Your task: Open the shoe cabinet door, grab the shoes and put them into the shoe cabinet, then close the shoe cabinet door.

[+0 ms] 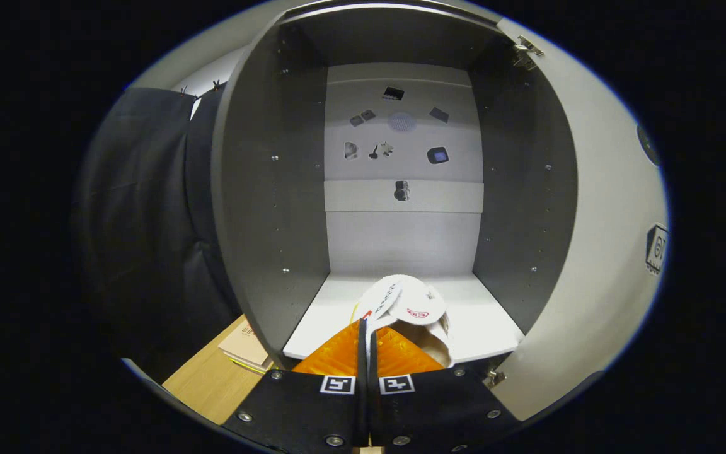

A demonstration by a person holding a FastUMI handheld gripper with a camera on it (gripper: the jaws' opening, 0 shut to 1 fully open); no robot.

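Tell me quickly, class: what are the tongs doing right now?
Tongs: closed on the edge of the white shoe, which is at the front of the cabinet shelf.

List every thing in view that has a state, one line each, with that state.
Shoe cabinet: open, interior exposed.
Cabinet door: swung wide open to the right of the fingers.
Shoes: held just ahead of the fingers, over the front of the cabinet's bottom shelf.
Hand-held gripper: fingers closed together, pinching a white edge of the shoes.
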